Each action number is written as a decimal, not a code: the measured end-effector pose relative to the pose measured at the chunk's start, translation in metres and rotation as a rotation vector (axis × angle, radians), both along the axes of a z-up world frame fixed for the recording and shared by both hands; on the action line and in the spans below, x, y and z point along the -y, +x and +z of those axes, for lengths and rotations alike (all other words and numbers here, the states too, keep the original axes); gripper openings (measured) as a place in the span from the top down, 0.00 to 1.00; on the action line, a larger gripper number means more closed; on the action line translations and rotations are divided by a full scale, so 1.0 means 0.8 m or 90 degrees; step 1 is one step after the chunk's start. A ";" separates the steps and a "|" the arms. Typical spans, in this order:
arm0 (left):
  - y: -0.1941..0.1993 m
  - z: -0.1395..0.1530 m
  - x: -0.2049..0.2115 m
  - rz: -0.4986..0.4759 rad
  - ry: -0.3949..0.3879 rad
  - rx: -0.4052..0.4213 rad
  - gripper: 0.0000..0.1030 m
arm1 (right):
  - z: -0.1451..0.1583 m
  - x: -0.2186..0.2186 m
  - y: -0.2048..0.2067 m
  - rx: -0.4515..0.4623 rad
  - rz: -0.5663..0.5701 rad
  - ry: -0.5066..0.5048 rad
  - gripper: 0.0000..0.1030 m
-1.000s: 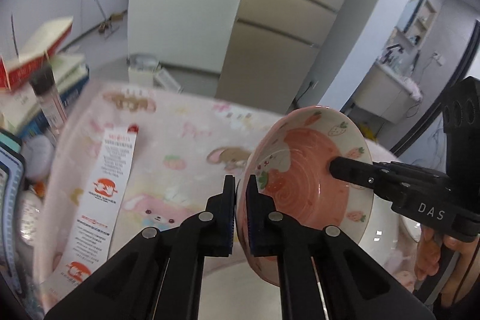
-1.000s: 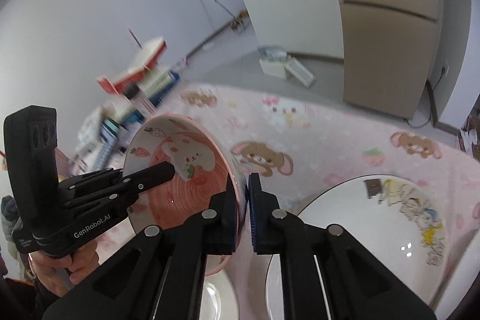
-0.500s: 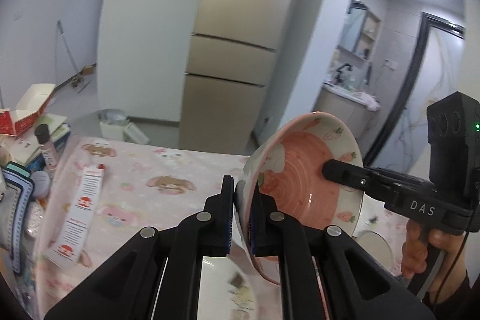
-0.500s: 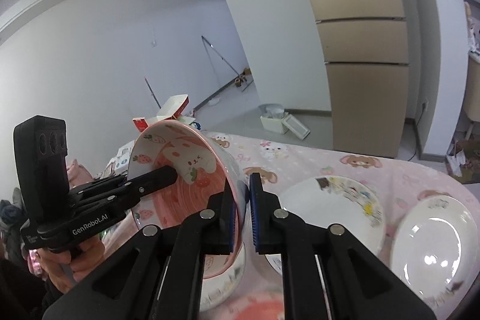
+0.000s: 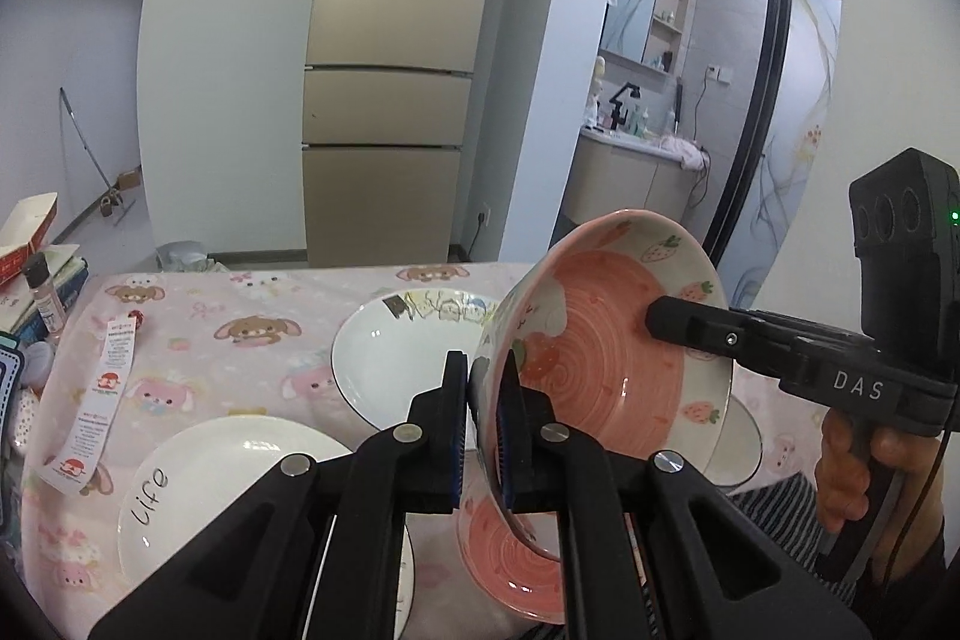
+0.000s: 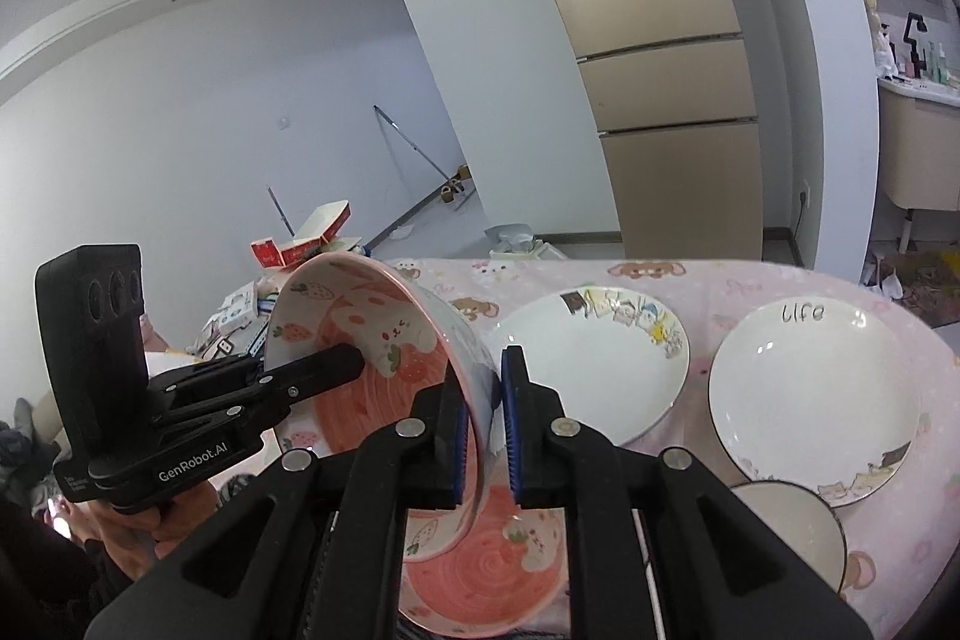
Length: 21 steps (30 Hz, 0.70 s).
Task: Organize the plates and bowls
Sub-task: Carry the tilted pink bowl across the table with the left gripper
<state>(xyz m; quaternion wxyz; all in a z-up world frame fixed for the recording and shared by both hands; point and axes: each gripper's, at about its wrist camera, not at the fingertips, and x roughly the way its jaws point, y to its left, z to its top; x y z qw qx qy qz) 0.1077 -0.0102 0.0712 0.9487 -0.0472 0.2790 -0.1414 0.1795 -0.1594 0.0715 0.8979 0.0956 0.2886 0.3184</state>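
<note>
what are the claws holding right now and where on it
Both hold the pink strawberry bowl by its rim: left claw on one side, right claw on the opposite side.

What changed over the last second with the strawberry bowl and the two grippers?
The pink bowl rose off the table and now hangs over a second pink bowl. Unchanged: left gripper and right gripper still clamp its opposite rims.
</note>
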 end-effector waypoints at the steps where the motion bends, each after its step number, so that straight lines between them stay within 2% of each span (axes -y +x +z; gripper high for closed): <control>1: -0.001 -0.003 0.001 -0.001 0.001 -0.004 0.91 | -0.006 0.003 0.003 -0.008 0.002 0.009 0.90; 8: 0.003 -0.027 0.002 -0.003 0.012 -0.027 0.91 | -0.040 0.009 0.000 -0.031 0.005 0.023 0.90; 21: 0.014 -0.066 0.012 -0.016 0.045 -0.084 0.91 | -0.088 0.012 0.004 -0.082 0.009 0.000 0.90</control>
